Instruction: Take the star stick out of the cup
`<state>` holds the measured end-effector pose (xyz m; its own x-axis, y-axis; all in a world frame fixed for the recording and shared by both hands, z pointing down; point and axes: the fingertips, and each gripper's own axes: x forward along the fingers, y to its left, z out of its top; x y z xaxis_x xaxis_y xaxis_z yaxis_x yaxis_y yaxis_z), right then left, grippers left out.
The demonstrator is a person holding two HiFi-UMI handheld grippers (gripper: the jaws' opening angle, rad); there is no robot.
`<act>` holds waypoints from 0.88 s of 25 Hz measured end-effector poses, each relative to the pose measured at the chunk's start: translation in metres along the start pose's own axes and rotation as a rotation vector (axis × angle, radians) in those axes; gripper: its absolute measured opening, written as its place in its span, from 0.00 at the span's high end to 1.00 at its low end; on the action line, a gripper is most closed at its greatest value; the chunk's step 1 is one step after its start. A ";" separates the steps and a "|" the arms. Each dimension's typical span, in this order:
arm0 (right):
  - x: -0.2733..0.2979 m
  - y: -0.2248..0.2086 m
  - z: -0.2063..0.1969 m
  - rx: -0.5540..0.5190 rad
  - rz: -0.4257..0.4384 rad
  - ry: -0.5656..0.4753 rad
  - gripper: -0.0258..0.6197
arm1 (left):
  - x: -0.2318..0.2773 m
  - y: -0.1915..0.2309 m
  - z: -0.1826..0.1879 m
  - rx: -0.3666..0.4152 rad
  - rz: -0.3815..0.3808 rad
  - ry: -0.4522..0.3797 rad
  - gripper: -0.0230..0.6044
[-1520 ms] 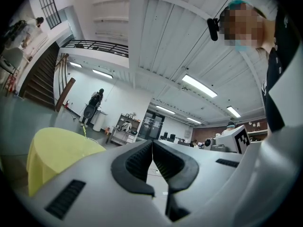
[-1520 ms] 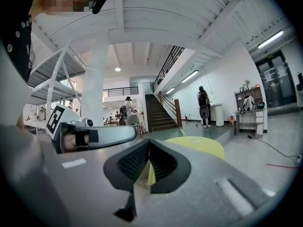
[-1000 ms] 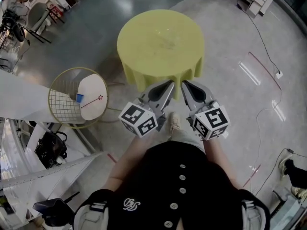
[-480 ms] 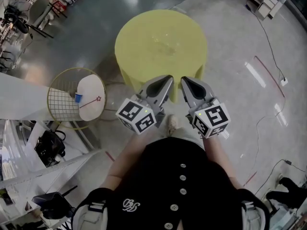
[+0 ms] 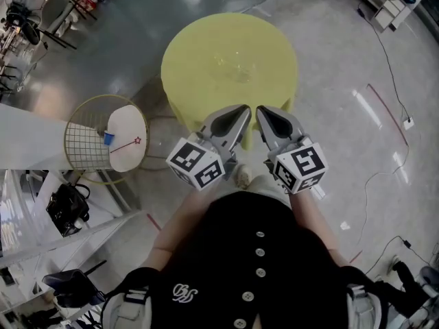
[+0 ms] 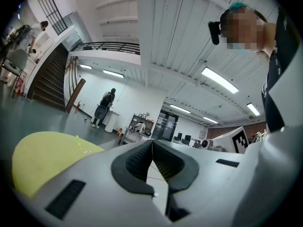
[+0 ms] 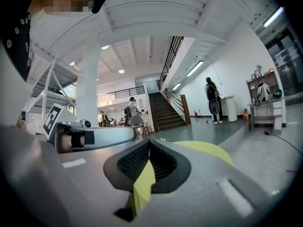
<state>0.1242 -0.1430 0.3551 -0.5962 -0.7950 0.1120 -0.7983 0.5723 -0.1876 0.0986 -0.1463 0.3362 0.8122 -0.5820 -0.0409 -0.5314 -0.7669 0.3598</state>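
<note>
Left hand-held gripper and right hand-held gripper: both clenched, pad tips meeting, nothing held. Hard grey shells, ribbed black pads. Both point at a round top draped in matte yellow cloth. The task items lie well apart to the person's left, nearer the left unit, on a small round bench with a smooth white top on a gold wire frame. Blue cup at its left edge. Star stick, thin, runs crosswise toward the right edge, red star leading. Whether its tail sits in the cup cannot be told

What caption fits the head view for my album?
Left gripper and right gripper shut by the table; cup and star stick far left.
</note>
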 end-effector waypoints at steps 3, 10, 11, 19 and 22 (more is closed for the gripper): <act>0.004 -0.002 -0.002 0.002 0.014 0.012 0.95 | 0.002 0.004 -0.001 -0.011 0.009 0.006 0.94; 0.019 -0.005 0.000 -0.017 0.011 0.033 0.95 | 0.003 0.016 0.003 -0.013 0.021 0.002 0.94; 0.020 -0.006 0.000 -0.016 0.010 0.035 0.96 | 0.003 0.018 0.003 -0.017 0.025 0.002 0.94; 0.035 -0.018 -0.001 0.001 -0.001 0.047 0.95 | 0.001 0.051 0.006 -0.043 0.080 0.000 0.94; 0.042 -0.025 -0.002 0.003 -0.011 0.057 0.95 | 0.004 0.063 0.004 -0.051 0.086 0.009 0.94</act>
<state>0.1186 -0.1902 0.3669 -0.5911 -0.7886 0.1697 -0.8048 0.5625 -0.1892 0.0668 -0.1982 0.3547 0.7664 -0.6424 0.0003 -0.5864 -0.6994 0.4086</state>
